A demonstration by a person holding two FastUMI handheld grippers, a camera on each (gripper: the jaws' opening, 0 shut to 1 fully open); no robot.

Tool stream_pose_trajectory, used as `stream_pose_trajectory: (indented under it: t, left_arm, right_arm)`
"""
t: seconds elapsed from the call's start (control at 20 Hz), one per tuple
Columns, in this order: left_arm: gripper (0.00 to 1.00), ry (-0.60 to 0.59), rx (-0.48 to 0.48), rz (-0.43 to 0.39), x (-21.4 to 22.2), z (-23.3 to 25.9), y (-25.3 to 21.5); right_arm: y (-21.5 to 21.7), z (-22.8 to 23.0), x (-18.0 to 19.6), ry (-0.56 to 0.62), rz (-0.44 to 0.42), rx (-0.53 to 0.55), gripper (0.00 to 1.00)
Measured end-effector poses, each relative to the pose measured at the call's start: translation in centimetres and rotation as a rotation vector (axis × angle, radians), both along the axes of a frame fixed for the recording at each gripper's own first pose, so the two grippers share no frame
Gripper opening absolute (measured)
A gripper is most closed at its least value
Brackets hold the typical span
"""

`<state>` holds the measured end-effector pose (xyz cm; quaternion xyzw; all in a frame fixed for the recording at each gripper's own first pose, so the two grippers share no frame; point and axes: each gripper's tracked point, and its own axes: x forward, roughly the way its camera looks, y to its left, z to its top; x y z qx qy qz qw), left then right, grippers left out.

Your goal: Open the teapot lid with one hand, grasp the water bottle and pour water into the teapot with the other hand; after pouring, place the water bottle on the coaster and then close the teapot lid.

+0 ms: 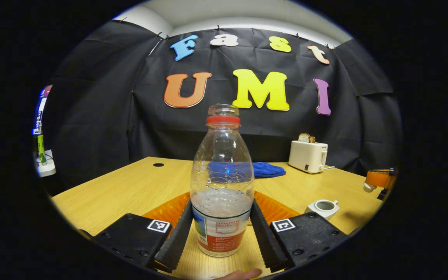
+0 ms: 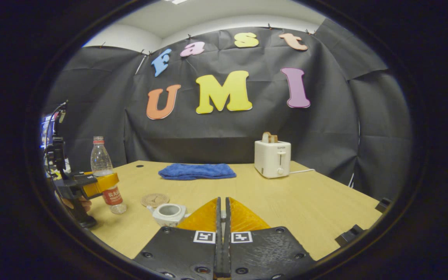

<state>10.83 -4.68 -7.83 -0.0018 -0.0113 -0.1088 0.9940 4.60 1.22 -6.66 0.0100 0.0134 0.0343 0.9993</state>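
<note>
Water bottle [image 1: 222, 182] of clear plastic, with a red neck ring, no cap and a red and white label, stands upright on the light wooden table [image 1: 130, 186], about one third full. The left gripper [image 1: 221, 229] has a finger on each side of it, both touching its lower part. The right gripper [image 2: 222, 233] is clenched, with its fingers pressed together. One small white teapot [image 2: 168, 214] stands open. Beside it lies one round cork coaster [image 2: 154, 200]. Farther back are one folded blue towel [image 2: 196, 171] and one white toaster [image 2: 272, 157].
</note>
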Motion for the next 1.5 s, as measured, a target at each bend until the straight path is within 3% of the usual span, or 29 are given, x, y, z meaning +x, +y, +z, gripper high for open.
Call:
stream_pose_trajectory:
  t: [0.15,0.45,0.85,1.15,1.45,1.5]
  left_arm:
    - [0.78,0.003,0.005,0.011,-0.9,1.1,-0.6]
    - [0.77,-0.021,0.198,0.034,-2.8,2.7,-2.2]
    - [0.77,-0.037,0.58,0.104,-2.5,2.8,-1.8]
    - [0.77,-0.009,0.821,0.093,-1.7,1.7,-2.3]
    - [0.76,-0.03,1.144,0.096,-1.7,0.8,-2.7]
    - [0.81,-0.025,1.18,0.092,-1.7,0.5,-2.8]
  right_arm:
    - [-1.6,-0.1,-0.3,0.001,-0.02,0.013,0.0]
    - [-4.1,-0.1,0.0,0.021,-0.052,0.034,0.0]
    - [-5.2,-0.4,0.4,0.036,-0.073,0.047,0.0]
    - [-6.1,-0.3,0.4,0.03,-0.089,0.038,0.0]
    - [-8.0,-0.3,0.9,0.035,-0.128,0.038,0.0]
    - [-8.2,-0.4,0.9,0.037,-0.136,0.034,0.0]
